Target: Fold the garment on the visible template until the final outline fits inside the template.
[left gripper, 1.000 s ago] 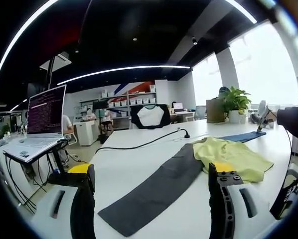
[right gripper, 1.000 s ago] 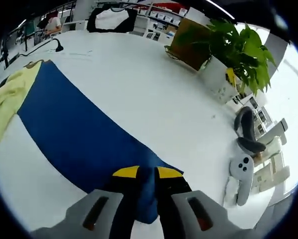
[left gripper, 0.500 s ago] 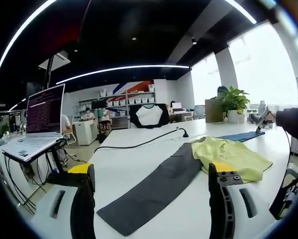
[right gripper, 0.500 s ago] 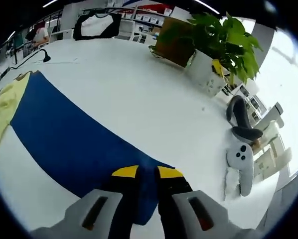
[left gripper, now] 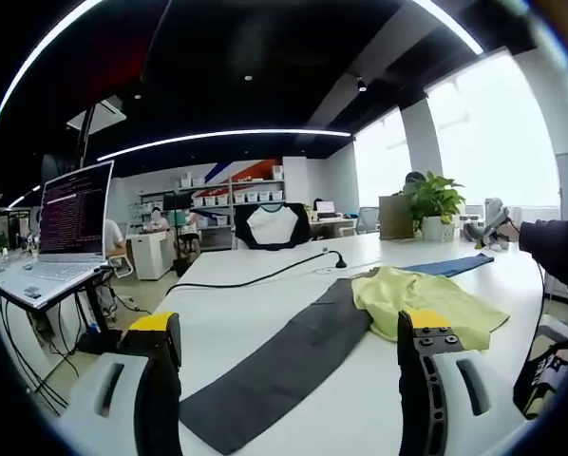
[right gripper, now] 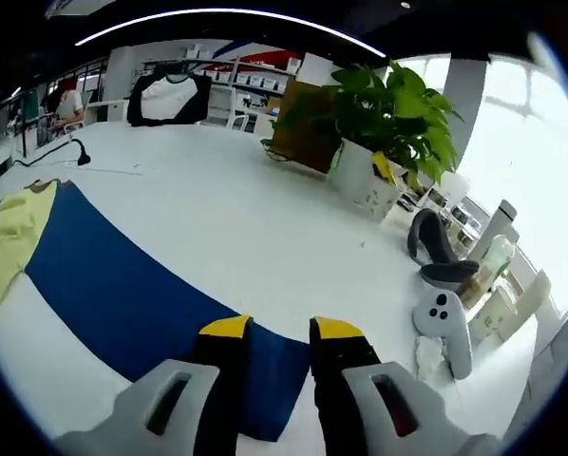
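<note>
Left tool (left gripper: 286,332) released, jaws wide apart, hovering above white worktop (left gripper: 246,309). Yellow garment (left gripper: 425,298) lies crumpled on worktop between grey strip (left gripper: 284,366) and blue strip (right gripper: 142,294), overlapping both. Right tool (right gripper: 277,334) slightly parted over near end of blue strip, not gripping. Potted plant (right gripper: 384,114) and controller (right gripper: 444,318) at far edge.

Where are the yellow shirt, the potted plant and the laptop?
yellow shirt (left gripper: 422,299): left gripper view, middle of the fabric.
potted plant (right gripper: 388,100): right gripper view, its leaves.
laptop (left gripper: 73,211): left gripper view, lit screen.
</note>
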Motion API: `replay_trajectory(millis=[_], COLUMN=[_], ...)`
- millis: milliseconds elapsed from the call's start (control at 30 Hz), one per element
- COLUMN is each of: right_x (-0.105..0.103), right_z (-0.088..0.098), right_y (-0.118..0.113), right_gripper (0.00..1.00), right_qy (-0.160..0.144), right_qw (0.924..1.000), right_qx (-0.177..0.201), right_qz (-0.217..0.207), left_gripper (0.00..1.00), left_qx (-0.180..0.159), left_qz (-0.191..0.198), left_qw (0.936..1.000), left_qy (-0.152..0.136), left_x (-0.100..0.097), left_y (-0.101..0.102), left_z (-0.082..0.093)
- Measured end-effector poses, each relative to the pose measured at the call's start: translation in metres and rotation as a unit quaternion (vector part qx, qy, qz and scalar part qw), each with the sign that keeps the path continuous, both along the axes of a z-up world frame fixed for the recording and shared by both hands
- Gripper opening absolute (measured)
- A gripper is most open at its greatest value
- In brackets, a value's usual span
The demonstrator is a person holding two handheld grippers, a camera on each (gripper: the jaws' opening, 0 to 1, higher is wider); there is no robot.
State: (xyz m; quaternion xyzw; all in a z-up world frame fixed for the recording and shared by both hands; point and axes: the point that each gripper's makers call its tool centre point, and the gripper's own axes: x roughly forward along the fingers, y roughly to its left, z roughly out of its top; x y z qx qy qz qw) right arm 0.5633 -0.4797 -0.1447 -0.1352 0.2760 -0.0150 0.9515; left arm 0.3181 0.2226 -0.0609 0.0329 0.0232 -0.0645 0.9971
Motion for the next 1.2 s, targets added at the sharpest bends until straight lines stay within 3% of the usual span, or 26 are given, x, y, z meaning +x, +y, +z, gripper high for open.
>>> replay_trajectory(millis=[100,167,433,600,933,1200], right_x=[-0.006,-0.010,-0.041,-0.059,-0.103,-0.127], right_z=[0.017,0.019,0.037,0.050,0.060,0.066], right_y=[0.016,0.027,0.077,0.097,0.152,0.179], right_gripper=[0.29,0.33,0.37,0.45,0.52,0.59], right_qy=[-0.043,-0.047,-0.084,-0.109,-0.132,-0.147], right_qw=[0.9986,0.9977,0.9911,0.9856,0.9712,0.9609], right_qx=[-0.017,-0.023,0.014,0.000,0.014,0.028], right_qz=[0.025,0.043,0.103,0.129,0.198,0.233], left_gripper=[1.00,1.00,1.00,0.99,0.98,0.98], left_qx=[-0.009,-0.016,-0.020,-0.029,-0.024,-0.019], left_qz=[-0.013,-0.019,-0.020,-0.023,-0.028,-0.039], left_qw=[0.9998,0.9996,0.9995,0.9988,0.9989,0.9987], left_qy=[-0.008,-0.014,-0.016,-0.032,-0.029,-0.025], left_x=[-0.001,-0.002,-0.005,-0.008,-0.008,-0.006], left_y=[-0.007,-0.010,-0.011,-0.013,-0.020,-0.030], left_z=[0.003,0.006,0.005,0.013,0.010,0.009])
